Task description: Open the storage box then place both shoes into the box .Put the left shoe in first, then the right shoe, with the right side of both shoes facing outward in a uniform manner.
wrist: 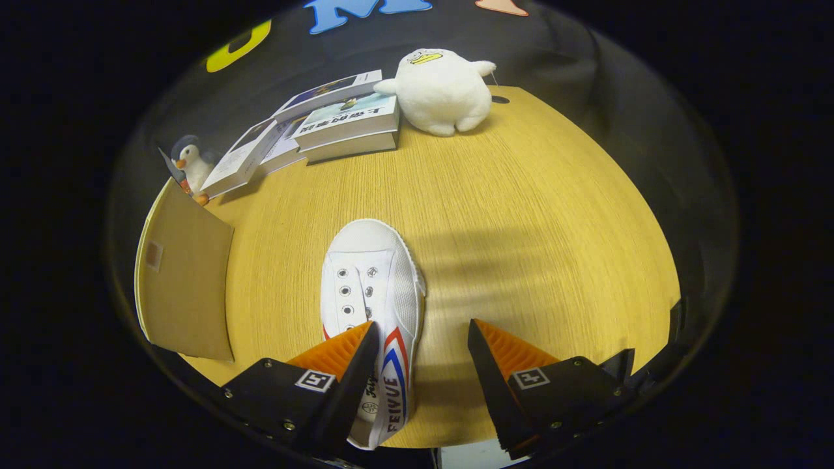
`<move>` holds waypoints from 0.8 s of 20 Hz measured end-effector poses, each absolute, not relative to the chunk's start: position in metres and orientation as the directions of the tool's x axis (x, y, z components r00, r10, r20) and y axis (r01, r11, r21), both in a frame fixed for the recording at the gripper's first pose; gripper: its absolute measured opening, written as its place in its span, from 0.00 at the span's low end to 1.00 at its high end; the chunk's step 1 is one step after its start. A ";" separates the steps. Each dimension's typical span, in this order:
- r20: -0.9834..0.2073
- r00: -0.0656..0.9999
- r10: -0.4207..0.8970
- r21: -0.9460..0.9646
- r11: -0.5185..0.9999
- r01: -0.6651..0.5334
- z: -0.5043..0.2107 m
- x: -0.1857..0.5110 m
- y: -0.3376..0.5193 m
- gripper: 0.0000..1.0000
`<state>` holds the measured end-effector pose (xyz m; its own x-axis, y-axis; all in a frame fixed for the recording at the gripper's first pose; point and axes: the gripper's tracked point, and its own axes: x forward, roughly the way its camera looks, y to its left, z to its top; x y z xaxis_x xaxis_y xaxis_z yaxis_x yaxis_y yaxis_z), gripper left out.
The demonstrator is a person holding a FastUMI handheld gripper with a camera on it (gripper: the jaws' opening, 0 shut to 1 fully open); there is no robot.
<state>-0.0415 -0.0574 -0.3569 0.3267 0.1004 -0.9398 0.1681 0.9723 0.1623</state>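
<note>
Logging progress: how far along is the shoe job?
Done: nothing confirmed; a cardboard flap stands beside the fingers, possibly the box, state unclear. In hand: the gripper is open over a white shoe on the table, one finger above its side, the other over bare wood; not gripped. Left: grasp and box this shoe; second shoe's status unknown.

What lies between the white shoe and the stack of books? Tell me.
In the gripper view, only bare wooden tabletop lies between the white shoe and the stack of books. The open tool straddles the shoe's side.
</note>
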 end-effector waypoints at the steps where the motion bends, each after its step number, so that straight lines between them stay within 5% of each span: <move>1: -0.940 0.325 0.106 0.168 0.971 0.170 -0.359 -0.042 -0.056 0.84; 7: -0.936 0.312 0.161 0.218 0.964 0.154 -0.371 -0.037 -0.039 0.84; 8: -0.935 0.303 0.181 0.240 0.956 0.169 -0.370 -0.038 -0.032 0.80; 9: -0.935 0.308 0.178 0.238 0.956 0.172 -0.370 -0.036 -0.034 0.54; 12: -0.945 0.283 0.165 0.220 0.960 0.173 -0.367 -0.038 -0.038 0.48; 13: -0.946 0.274 0.172 0.225 0.959 0.175 -0.366 -0.039 -0.038 0.34; 16: -0.952 0.261 0.160 0.213 0.959 0.188 -0.364 -0.038 -0.043 0.34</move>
<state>-0.0383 -0.0431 -0.3636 0.2612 0.1598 -0.9520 0.1880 0.9589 0.2125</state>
